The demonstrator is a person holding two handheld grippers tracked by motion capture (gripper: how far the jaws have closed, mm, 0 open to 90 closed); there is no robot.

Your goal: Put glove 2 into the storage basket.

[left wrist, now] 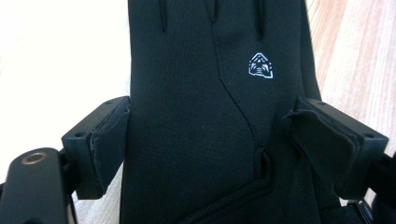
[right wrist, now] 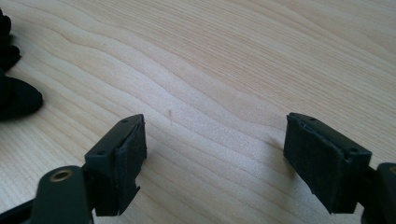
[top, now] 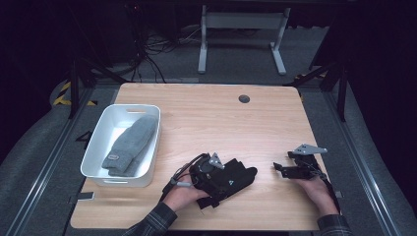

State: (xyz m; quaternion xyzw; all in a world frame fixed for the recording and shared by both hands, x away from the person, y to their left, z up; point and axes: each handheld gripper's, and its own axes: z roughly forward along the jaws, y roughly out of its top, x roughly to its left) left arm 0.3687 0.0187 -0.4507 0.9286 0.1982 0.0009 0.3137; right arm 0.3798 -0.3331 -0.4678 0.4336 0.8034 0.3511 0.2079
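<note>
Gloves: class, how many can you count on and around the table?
2: a grey glove in the white bin; a black glove by the left gripper. Others may lie hidden.

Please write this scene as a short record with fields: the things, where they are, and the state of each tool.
surface: wooden table
black glove: lies flat on the table, between the left tool's jaws
left tool: open, pads either side of the glove; whether they touch it is unclear
right tool: open, nothing between its jaws, over bare wood
white bin: at table's left, holds a grey glove
</note>
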